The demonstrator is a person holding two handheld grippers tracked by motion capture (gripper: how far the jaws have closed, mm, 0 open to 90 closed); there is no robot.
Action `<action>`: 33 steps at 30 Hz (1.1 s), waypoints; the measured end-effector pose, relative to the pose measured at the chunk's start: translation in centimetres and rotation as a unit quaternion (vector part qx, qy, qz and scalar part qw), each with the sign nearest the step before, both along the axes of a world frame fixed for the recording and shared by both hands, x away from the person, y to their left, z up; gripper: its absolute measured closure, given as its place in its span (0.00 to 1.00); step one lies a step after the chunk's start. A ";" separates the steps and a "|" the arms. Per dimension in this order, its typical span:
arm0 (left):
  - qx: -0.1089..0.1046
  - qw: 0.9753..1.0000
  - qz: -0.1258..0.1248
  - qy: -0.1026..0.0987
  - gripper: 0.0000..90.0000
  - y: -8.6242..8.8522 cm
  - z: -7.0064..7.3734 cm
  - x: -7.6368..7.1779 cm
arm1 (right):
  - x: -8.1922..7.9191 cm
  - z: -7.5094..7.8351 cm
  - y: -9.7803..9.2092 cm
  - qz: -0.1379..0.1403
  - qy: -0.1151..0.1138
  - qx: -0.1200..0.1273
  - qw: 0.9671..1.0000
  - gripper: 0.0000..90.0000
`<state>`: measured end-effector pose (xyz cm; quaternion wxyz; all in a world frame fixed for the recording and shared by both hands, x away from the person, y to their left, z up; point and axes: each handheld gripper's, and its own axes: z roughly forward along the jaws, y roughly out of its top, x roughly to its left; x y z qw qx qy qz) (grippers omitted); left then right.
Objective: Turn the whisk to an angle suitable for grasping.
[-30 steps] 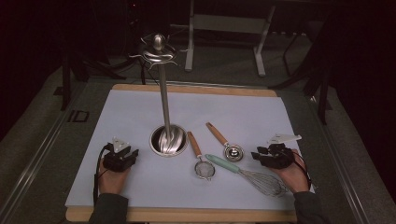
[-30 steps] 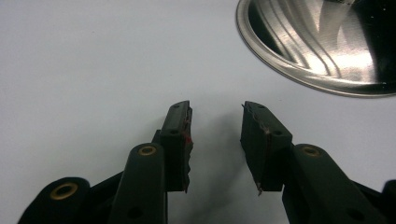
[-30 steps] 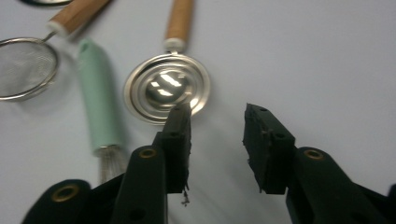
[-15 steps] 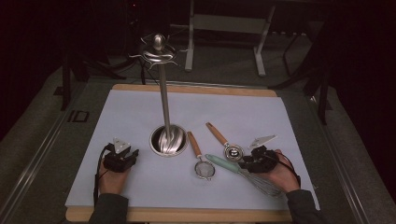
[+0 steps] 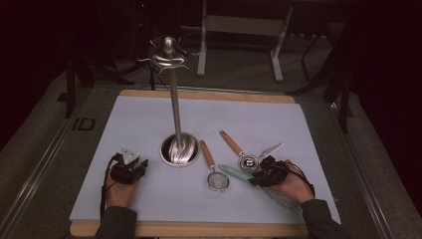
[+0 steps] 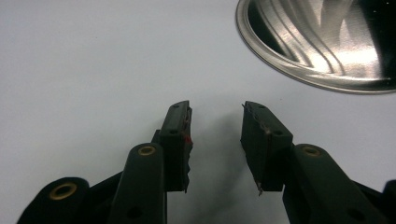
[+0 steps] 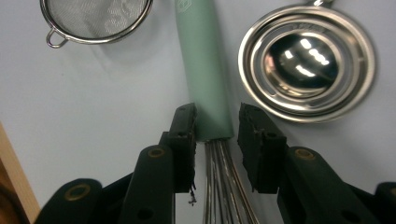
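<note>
A mint-handled whisk (image 5: pixel 235 172) lies on the white mat, its wires running back under the person's right hand. My right gripper (image 5: pixel 263 174) is open and straddles the whisk (image 7: pixel 203 70) where the handle meets the wires, with a jaw on each side. In the right gripper view, the gap of the right gripper (image 7: pixel 217 112) holds the handle's end; the left jaw is close against it and the right jaw stands slightly off. My left gripper (image 5: pixel 128 169) rests near the front left. In its own view, the left gripper (image 6: pixel 215 109) is open over bare mat.
A tall metal hook stand (image 5: pixel 169 52) rises from a round base (image 5: pixel 179 149) (image 6: pixel 322 46) just right of my left gripper. A small strainer (image 5: pixel 218 180) (image 7: pixel 95 18) and a measuring spoon (image 5: pixel 247 161) (image 7: pixel 306 60), both wooden-handled, flank the whisk handle. The wooden board edge (image 5: pixel 199 229) runs along the front.
The right hand and gripper have slid left over the whisk, from the wire end to the handle's base. The left gripper has not moved.
</note>
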<state>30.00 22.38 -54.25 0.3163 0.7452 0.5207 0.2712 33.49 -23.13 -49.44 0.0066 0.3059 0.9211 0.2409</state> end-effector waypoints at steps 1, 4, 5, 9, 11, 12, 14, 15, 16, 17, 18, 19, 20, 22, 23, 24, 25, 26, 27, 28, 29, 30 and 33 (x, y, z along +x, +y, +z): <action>0.000 1.000 0.000 0.000 0.70 0.0 0.0 0.0 | 0.1 -0.2 0.1 0.000 0.008 -0.003 1.000 0.74; 0.000 1.000 0.000 0.000 0.70 0.0 0.0 0.0 | 0.4 -0.6 0.5 0.006 0.019 -0.015 1.000 0.74; 0.000 1.000 0.000 0.000 0.70 0.0 0.0 0.0 | 0.4 -0.6 0.7 0.008 0.021 -0.021 1.000 0.74; 0.000 1.000 0.000 0.000 0.70 0.0 0.0 0.0 | 0.5 -0.8 1.4 0.022 0.022 -0.055 0.998 0.75; 0.000 1.000 0.000 0.000 0.70 0.0 0.0 0.0 | 0.5 -0.6 1.7 0.023 0.025 -0.069 0.997 0.76; 0.000 1.000 0.000 0.000 0.70 0.0 0.0 0.0 | 0.6 -0.6 1.8 0.022 0.029 -0.072 0.997 0.76; 0.001 1.000 0.000 0.000 0.70 0.0 0.0 0.0 | 0.6 -0.5 1.9 0.019 0.034 -0.072 0.997 0.76; 0.000 1.000 0.000 0.000 0.70 0.0 0.0 0.0 | 0.6 -0.4 1.8 0.017 0.034 -0.070 0.997 0.77; 0.000 1.000 0.000 0.000 0.70 0.0 0.0 0.0 | 0.7 -0.4 1.7 0.013 0.034 -0.068 0.997 0.77; 0.000 1.000 0.000 0.000 0.70 0.0 0.0 0.0 | 0.7 -0.4 1.6 0.007 0.034 -0.062 0.997 0.77; 0.000 1.000 0.000 0.000 0.70 0.0 0.0 0.0 | 0.7 -0.3 1.4 0.005 0.034 -0.055 0.998 0.77; 0.001 1.000 0.000 0.000 0.70 0.0 0.0 0.0 | 0.7 -0.3 1.3 0.005 0.034 -0.049 0.998 0.77; 0.001 1.000 0.000 0.000 0.70 0.0 0.0 0.0 | 0.7 -0.2 1.2 0.004 0.032 -0.043 0.999 0.77; 0.002 1.000 0.000 0.000 0.70 0.0 0.0 0.0 | 0.6 0.0 1.0 0.001 0.028 -0.037 0.999 0.77; 0.002 1.000 0.000 0.000 0.70 -0.1 0.0 0.0 | 0.6 0.2 0.9 -0.001 0.025 -0.030 0.999 0.77; 0.002 1.000 0.000 0.000 0.70 -0.1 0.0 0.0 | 0.6 0.4 0.8 -0.002 0.022 -0.025 0.999 0.77; 0.003 1.000 0.000 0.000 0.70 -0.1 0.0 0.0 | 0.6 0.6 0.7 -0.004 0.020 -0.020 1.000 0.77; 0.003 1.000 0.000 -0.001 0.70 -0.1 0.0 0.0 | 0.6 0.9 0.5 -0.005 0.017 -0.006 1.000 0.77; 0.003 1.000 0.000 -0.001 0.70 -0.1 0.0 0.0 | 0.6 0.9 0.5 -0.005 0.017 -0.006 1.000 0.77; 0.003 1.000 0.000 -0.001 0.70 -0.1 0.0 0.0 | 0.6 1.1 0.5 -0.007 0.015 0.000 1.000 0.77; 0.003 1.000 0.000 -0.001 0.70 -0.1 0.0 0.0 | 0.6 1.2 0.4 -0.008 0.013 0.006 1.000 0.77; 0.003 1.000 0.000 -0.001 0.70 -0.1 0.0 0.0 | 0.6 1.3 0.4 -0.010 0.010 0.010 1.000 0.77; 0.003 1.000 0.001 -0.001 0.69 -0.1 0.0 0.0 | 0.7 1.7 0.4 -0.015 0.004 0.025 1.000 0.77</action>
